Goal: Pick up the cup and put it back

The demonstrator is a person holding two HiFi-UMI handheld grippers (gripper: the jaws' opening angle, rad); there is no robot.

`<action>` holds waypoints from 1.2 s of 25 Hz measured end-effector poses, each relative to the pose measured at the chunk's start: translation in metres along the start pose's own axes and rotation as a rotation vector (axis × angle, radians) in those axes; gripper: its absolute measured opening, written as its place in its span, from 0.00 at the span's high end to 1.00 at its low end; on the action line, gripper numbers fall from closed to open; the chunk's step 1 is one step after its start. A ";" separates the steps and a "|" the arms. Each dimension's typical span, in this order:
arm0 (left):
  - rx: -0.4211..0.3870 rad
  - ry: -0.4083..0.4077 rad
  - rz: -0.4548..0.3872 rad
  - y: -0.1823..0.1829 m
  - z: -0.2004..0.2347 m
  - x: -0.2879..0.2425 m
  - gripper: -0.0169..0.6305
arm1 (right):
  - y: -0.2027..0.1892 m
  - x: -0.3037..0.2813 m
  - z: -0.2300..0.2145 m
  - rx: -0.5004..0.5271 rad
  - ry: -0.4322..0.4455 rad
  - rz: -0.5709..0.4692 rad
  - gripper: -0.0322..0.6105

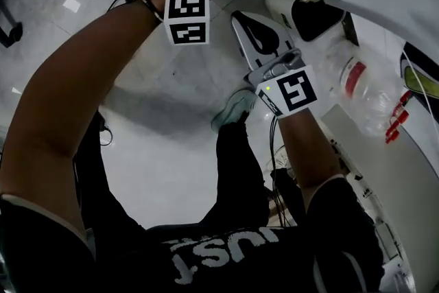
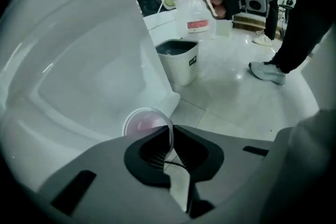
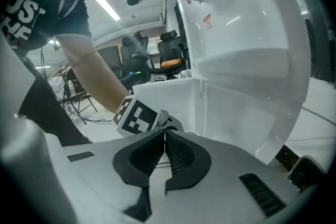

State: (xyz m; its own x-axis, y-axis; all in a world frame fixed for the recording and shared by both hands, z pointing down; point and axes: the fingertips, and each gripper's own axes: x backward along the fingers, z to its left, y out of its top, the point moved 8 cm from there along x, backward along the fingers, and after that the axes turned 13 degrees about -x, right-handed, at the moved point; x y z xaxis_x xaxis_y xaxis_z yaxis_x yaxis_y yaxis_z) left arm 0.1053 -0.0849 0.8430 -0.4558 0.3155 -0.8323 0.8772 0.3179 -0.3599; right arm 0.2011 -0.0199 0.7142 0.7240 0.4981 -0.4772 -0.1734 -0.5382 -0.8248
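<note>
**A:** Where is the cup?

**B:** In the left tongs. The cup is clear with a pink tint. Its thin wall runs between the two black pads, which pinch it near the rim. The rest of the cup sticks out at ten o'clock from the pads, off the floor.

**A:** And the other pair?

**B:** The right tongs are pressed together, pad against pad, with nothing between them. At eleven o'clock just beyond them is the marker cube of the left tongs. The person's bare arm rises from there towards ten o'clock.

**A:** What lies around the cup?

**B:** A big white moulded shell fills the nine o'clock side behind it. I cannot tell whether the cup touches it. At twelve o'clock from the pads a white bin stands on the tiled floor, with a jug bearing a red label just beyond it. At two o'clock is a pale shoe under a dark trouser leg.

**A:** And from the head view?

**B:** Both arms reach forward. The cup sits at twelve o'clock of the left marker cube. The right tongs are at four o'clock from the cup, apart from it.
</note>
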 end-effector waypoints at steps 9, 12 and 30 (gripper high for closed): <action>-0.251 0.016 0.037 0.005 0.015 -0.089 0.93 | -0.049 -0.014 -0.018 -0.034 0.006 -0.011 0.90; -0.257 0.046 0.055 0.012 0.034 -0.113 0.93 | -0.062 -0.003 -0.019 -0.073 -0.003 -0.011 0.90; -0.251 0.101 0.105 0.031 0.087 -0.130 0.92 | -0.080 0.029 -0.023 -0.121 -0.006 -0.007 0.90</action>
State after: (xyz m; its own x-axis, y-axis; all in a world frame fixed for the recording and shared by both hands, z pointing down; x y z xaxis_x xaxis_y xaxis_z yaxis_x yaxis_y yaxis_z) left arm 0.2050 -0.1933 0.9030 -0.3882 0.4415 -0.8089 0.8613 0.4860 -0.1481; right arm 0.2518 0.0218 0.7733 0.7210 0.5057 -0.4737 -0.0865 -0.6125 -0.7857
